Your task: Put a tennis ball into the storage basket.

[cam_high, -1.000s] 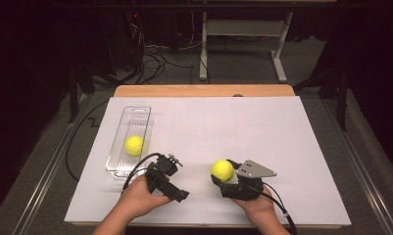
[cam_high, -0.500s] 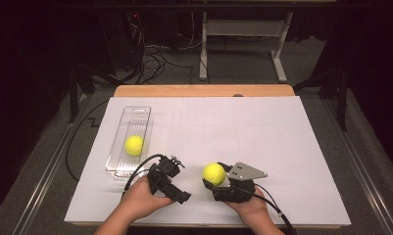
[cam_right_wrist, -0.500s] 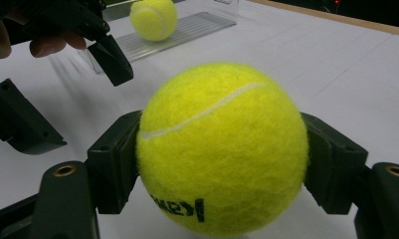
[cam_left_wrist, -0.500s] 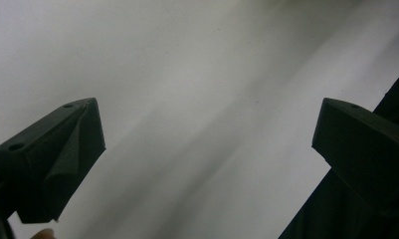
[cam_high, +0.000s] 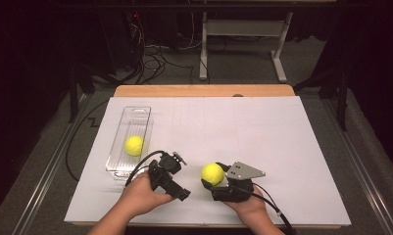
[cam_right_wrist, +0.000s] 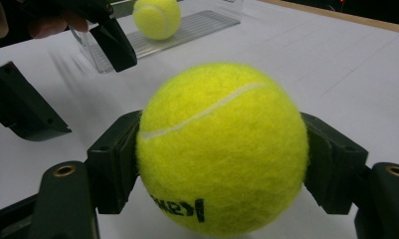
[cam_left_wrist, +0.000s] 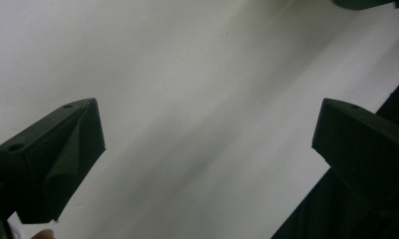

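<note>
A yellow tennis ball (cam_high: 212, 173) is clamped between the jaws of my right gripper (cam_high: 211, 179) just above the white table near its front edge. In the right gripper view the ball (cam_right_wrist: 222, 149) sits squarely between both pads (cam_right_wrist: 115, 159). A little to its left is my left gripper (cam_high: 180, 177), its jaws wide apart and turned toward the ball. In the left gripper view its fingers (cam_left_wrist: 57, 154) frame bare white table. A second tennis ball (cam_high: 134, 145) lies in a clear plastic tray (cam_high: 137, 113) at the left.
White paper covers the table (cam_high: 282, 147), with a wooden edge (cam_high: 204, 91) at the back. Cables trail from both grippers toward the front. Beyond the table are a dark floor, loose wires and a metal stand (cam_high: 240, 29).
My right gripper has shifted slightly left with the ball, closer to the left gripper. The left hand has hardly moved, and the tray ball lies where it was.
</note>
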The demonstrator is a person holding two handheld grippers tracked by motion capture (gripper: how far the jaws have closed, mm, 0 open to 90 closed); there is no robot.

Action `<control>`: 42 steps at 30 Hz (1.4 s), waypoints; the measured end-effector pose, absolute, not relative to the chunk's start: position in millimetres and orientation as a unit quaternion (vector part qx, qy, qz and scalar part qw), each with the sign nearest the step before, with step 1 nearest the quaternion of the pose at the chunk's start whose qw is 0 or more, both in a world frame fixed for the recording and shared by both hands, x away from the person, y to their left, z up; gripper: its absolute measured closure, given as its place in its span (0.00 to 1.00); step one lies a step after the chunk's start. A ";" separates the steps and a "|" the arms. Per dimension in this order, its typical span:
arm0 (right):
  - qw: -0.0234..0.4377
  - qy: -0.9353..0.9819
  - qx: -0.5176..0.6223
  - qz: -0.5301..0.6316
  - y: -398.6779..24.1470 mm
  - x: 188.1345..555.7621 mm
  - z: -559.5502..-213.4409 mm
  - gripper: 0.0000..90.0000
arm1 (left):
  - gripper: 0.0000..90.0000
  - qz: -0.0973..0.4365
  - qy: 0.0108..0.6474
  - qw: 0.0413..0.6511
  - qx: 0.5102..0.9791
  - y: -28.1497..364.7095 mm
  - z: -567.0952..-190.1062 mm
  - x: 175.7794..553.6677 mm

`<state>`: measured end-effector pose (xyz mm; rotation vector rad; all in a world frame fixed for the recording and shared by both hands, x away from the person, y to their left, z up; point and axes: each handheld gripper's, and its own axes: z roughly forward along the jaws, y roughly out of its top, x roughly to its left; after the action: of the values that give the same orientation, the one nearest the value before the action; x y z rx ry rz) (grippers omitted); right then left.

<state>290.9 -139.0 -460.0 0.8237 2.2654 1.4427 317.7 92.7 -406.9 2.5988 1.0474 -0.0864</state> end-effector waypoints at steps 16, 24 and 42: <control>0.168 0.799 0.282 0.505 -135.6 287.9 -460.8 0.30 | 0.01 -0.080 0.386 0.115 0.912 88.1 -391.7 332.4; 0.164 0.798 0.286 0.505 -136.2 288.8 -460.4 0.30 | 0.01 -0.094 0.391 0.105 0.910 86.7 -390.1 338.2; 0.165 0.797 0.285 0.506 -134.3 287.1 -459.8 0.30 | 0.01 -0.130 0.408 0.123 0.895 84.0 -375.6 356.2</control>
<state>287.1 -134.3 -459.8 0.8114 2.2715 1.4424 356.2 84.0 -375.6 2.6112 1.1896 -0.3803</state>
